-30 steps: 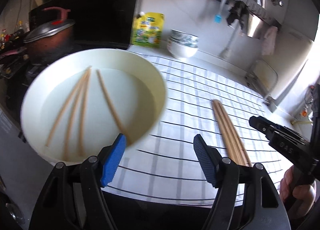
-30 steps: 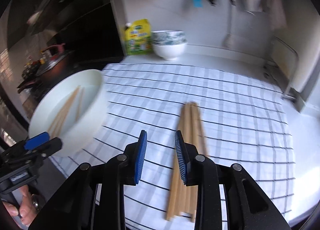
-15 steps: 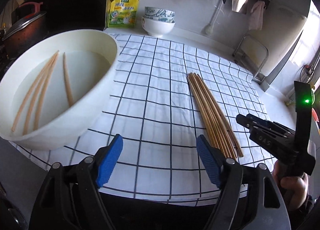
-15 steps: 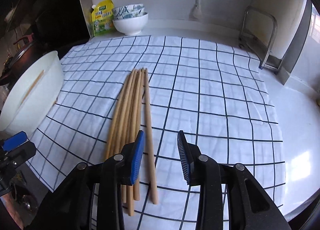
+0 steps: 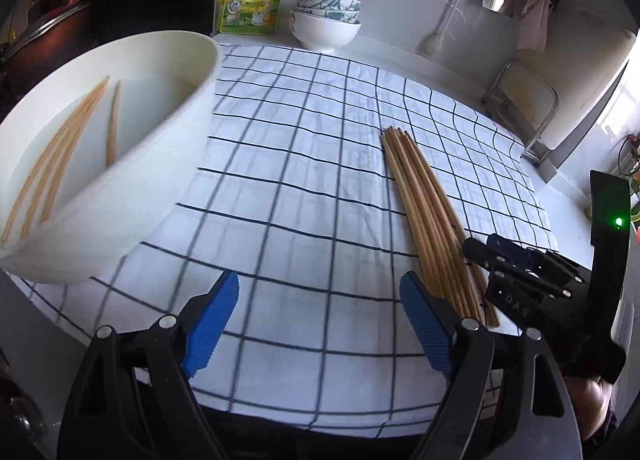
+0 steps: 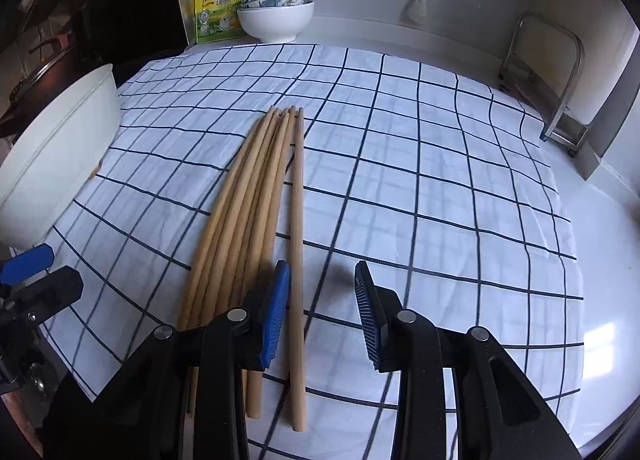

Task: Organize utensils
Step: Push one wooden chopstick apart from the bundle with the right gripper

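Note:
Several wooden chopsticks point(image 6: 256, 196) lie in a bundle on the checked cloth point(image 6: 420, 180), also in the left wrist view point(image 5: 424, 212). One chopstick point(image 6: 297, 244) lies slightly apart on the bundle's right. My right gripper point(image 6: 322, 312) is open and empty low over the near ends, the lone chopstick just inside its left finger. My left gripper point(image 5: 320, 324) is open and empty over the cloth, left of the bundle. A white bowl point(image 5: 132, 188) at left holds several chopsticks point(image 5: 60, 156).
A yellow pouch point(image 5: 250, 0) and stacked bowls point(image 5: 326, 24) stand at the back by the wall. A dark pot point(image 5: 36, 40) sits far left. A metal rack point(image 6: 560, 72) stands at right. The cloth's near edge hangs at the counter front.
Both grippers swung right from the white bowl toward the chopstick bundle and came lower. My right gripper opened wider and now straddles the rightmost chopstick's near end.

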`<state>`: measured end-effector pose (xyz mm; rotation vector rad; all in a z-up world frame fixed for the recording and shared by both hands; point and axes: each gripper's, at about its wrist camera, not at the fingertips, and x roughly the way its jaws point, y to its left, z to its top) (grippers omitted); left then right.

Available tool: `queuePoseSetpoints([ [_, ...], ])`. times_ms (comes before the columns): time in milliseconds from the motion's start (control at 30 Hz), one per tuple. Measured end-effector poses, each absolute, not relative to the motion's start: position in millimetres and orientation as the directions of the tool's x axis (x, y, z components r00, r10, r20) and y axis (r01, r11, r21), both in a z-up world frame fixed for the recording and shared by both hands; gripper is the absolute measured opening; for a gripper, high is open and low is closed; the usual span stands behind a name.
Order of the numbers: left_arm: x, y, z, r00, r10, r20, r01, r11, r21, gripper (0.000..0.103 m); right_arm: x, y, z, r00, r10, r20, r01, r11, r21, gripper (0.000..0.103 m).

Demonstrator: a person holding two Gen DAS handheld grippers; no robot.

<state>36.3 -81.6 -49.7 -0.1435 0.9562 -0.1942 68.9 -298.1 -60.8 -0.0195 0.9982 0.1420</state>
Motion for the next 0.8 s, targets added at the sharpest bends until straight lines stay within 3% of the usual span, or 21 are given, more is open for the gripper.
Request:
queuePoseSetpoints([
  [800, 56.5, -147.5, -69.2, 0.570, -0.115, -0.814, 0.168, 0.985, -0.022, 0.082, 69.3, -361.4, -61.0, 0.561, 0.260, -0.786, -0.051, 0.958, 0.281, 0.035],
])
